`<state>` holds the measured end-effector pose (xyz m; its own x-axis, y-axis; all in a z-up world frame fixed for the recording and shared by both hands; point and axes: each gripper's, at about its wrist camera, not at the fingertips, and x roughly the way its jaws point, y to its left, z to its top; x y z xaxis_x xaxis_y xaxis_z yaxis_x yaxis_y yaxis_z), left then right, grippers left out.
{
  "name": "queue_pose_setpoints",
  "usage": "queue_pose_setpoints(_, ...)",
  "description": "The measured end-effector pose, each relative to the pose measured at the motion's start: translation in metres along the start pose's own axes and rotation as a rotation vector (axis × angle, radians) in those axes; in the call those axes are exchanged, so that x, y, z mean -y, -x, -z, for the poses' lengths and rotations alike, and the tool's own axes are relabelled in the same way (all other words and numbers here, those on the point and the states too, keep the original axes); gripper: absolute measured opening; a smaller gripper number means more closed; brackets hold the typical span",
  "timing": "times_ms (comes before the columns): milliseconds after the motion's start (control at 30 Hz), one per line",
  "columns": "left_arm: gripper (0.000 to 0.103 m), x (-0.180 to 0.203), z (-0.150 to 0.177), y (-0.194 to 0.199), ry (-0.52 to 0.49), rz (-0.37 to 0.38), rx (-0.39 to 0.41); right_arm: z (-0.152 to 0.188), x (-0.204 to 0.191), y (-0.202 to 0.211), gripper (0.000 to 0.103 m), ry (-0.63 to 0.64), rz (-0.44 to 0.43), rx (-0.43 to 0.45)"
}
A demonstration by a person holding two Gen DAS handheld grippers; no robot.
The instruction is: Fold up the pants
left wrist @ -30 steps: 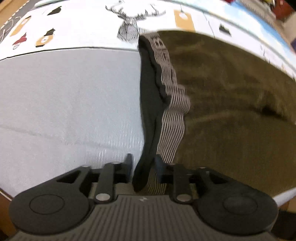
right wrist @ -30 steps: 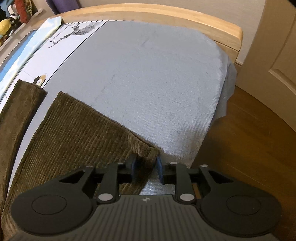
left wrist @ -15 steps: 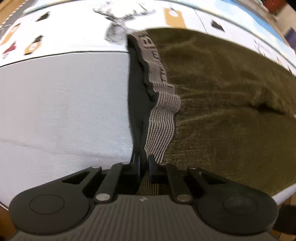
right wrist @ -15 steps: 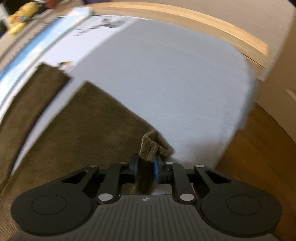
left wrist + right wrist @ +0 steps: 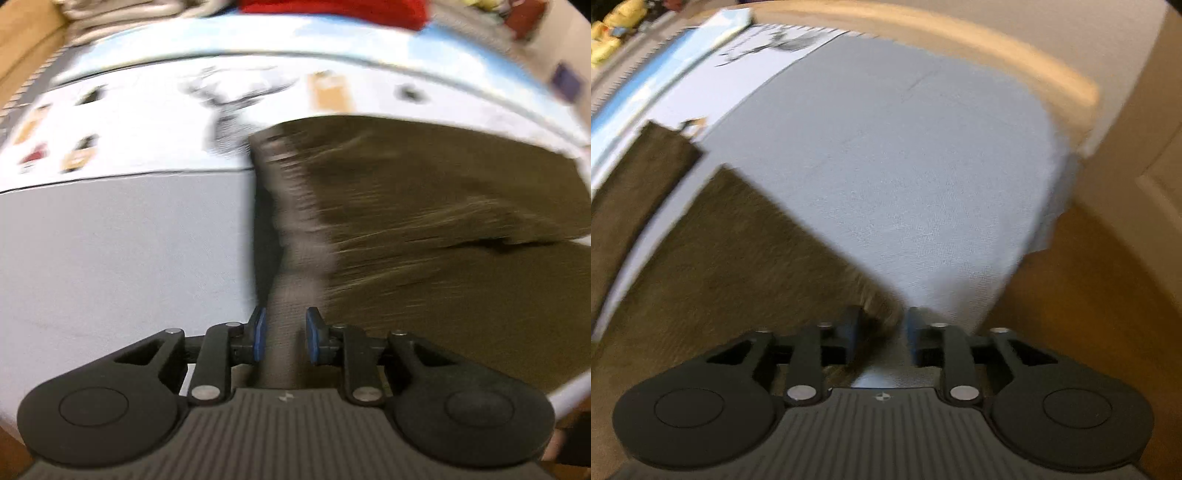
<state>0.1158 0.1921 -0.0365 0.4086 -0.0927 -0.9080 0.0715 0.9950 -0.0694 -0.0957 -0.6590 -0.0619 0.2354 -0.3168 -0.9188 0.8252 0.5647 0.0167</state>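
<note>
Two grippers, both with fingers spread: left gripper point(image 5: 283, 339) straddles the grey ribbed waistband point(image 5: 295, 229) without pinching it; right gripper point(image 5: 881, 336) brackets a hem corner of one leg, no clamp visible. Pants point(image 5: 443, 236), olive-brown corduroy, ribbed nap, frames motion-blurred. They lie flat on the bed point(image 5: 905, 177), grey sheet, close along its near edge. Long axis runs parallel to that edge: waistband toward the left gripper's end, two leg hems toward the wooden footboard point(image 5: 960, 48). A printed cover point(image 5: 147, 107) with a stag drawing lies along the far edge.
</note>
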Motion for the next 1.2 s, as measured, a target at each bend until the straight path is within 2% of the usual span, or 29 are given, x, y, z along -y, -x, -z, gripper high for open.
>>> queue_pose_setpoints(67, 0.028, 0.022, 0.003, -0.006, -0.09, 0.057, -0.017, -0.001, -0.002, 0.01, 0.04, 0.01, 0.091, 0.061)
queue_pose_setpoints(100, 0.029, 0.033, 0.006, -0.011, -0.15, 0.071, -0.038, -0.002, -0.003, 0.016, 0.041, 0.009, 0.09, 0.089)
queue_pose_setpoints(200, 0.034, 0.058, 0.019, -0.031, -0.281, 0.073, -0.117, 0.0, -0.023, 0.034, 0.042, 0.043, -0.066, 0.155)
queue_pose_setpoints(267, 0.036, 0.061, 0.029, -0.054, -0.302, 0.012, -0.233, 0.006, -0.043, 0.031, 0.05, 0.113, -0.18, 0.107)
queue_pose_setpoints(300, 0.036, 0.061, 0.033, -0.057, -0.315, 0.001, -0.239, 0.01, -0.052, 0.024, 0.051, 0.156, -0.222, 0.044)
queue_pose_setpoints(333, 0.037, 0.062, 0.03, -0.054, -0.319, 0.003, -0.231, 0.019, -0.065, 0.011, 0.051, 0.234, -0.237, -0.061)
queue_pose_setpoints(367, 0.037, 0.061, 0.026, -0.05, -0.291, 0.003, -0.212, 0.025, -0.073, 0.003, 0.05, 0.293, -0.209, -0.114)
queue_pose_setpoints(400, 0.037, 0.057, 0.021, -0.045, -0.262, 0.002, -0.191, 0.032, -0.081, -0.003, 0.048, 0.361, -0.158, -0.141)
queue_pose_setpoints(433, 0.037, 0.054, 0.017, -0.038, -0.231, 0.015, -0.154, 0.035, -0.087, -0.003, 0.048, 0.406, -0.124, -0.128)
queue_pose_setpoints(500, 0.04, 0.047, 0.007, -0.023, -0.168, 0.044, -0.075, 0.029, -0.095, 0.012, 0.048, 0.425, -0.125, -0.03)
queue_pose_setpoints(567, 0.045, 0.042, -0.003, -0.012, -0.094, 0.024, 0.01, 0.022, -0.105, 0.041, 0.048, 0.402, -0.167, 0.118)
queue_pose_setpoints(633, 0.048, 0.036, -0.014, -0.004, -0.033, -0.001, 0.08, 0.019, -0.121, 0.074, 0.048, 0.38, -0.227, 0.254)
queue_pose_setpoints(667, 0.053, 0.036, -0.019, 0.0, -0.004, -0.017, 0.112, 0.02, -0.128, 0.088, 0.048, 0.37, -0.257, 0.299)
queue_pose_setpoints(733, 0.059, 0.037, -0.03, 0.003, 0.036, -0.04, 0.164, 0.021, -0.157, 0.124, 0.048, 0.367, -0.369, 0.393)
queue_pose_setpoints(867, 0.061, 0.05, -0.042, 0.011, 0.039, -0.106, 0.258, 0.044, -0.217, 0.173, 0.049, 0.463, -0.544, 0.495)
queue_pose_setpoints(967, 0.061, 0.063, -0.05, 0.015, 0.021, -0.153, 0.286, 0.064, -0.253, 0.188, 0.05, 0.504, -0.646, 0.565)
queue_pose_setpoints(1033, 0.061, 0.07, -0.055, 0.014, 0.03, -0.166, 0.292, 0.071, -0.275, 0.184, 0.051, 0.487, -0.668, 0.53)
queue_pose_setpoints(1100, 0.061, 0.075, -0.063, 0.008, 0.035, -0.172, 0.29, 0.068, -0.295, 0.18, 0.052, 0.461, -0.728, 0.487)
queue_pose_setpoints(1167, 0.058, 0.079, -0.071, -0.001, 0.034, -0.173, 0.264, 0.068, -0.316, 0.182, 0.052, 0.504, -0.738, 0.5)
queue_pose_setpoints(1200, 0.052, 0.081, -0.076, -0.008, 0.029, -0.16, 0.245, 0.07, -0.324, 0.186, 0.052, 0.529, -0.733, 0.529)
